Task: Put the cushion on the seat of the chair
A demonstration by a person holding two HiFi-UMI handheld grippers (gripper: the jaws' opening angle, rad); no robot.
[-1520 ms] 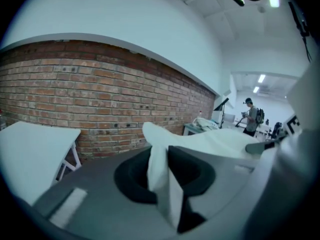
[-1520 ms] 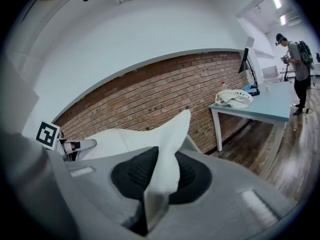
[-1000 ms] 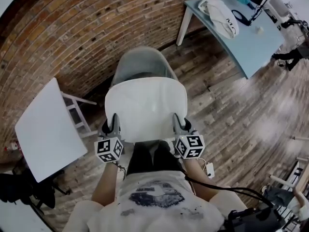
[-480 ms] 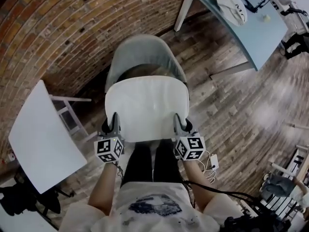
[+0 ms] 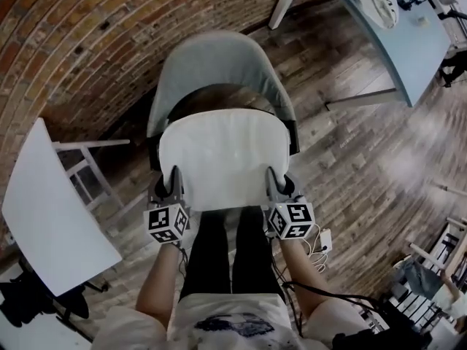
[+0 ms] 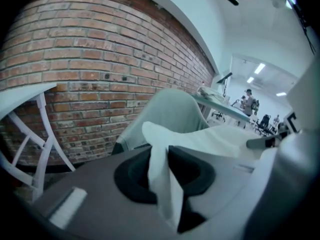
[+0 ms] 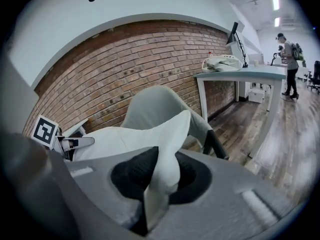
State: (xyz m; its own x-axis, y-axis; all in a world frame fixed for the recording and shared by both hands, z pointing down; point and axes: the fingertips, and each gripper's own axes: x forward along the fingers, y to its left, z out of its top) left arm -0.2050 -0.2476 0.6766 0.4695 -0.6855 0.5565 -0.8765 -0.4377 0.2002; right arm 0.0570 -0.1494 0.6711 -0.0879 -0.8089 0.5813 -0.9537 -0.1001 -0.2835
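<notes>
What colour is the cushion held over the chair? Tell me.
White; the cushion shows best in the head view.

I wear a white T-shirt (image 5: 226,325) with a dark picture on it, and dark trousers (image 5: 219,257). My left gripper (image 5: 174,184) and right gripper (image 5: 276,183) are grey, and a cube (image 5: 167,223) with black and white squares sits on each. A thin black cable (image 5: 328,289) runs by my right arm.
</notes>
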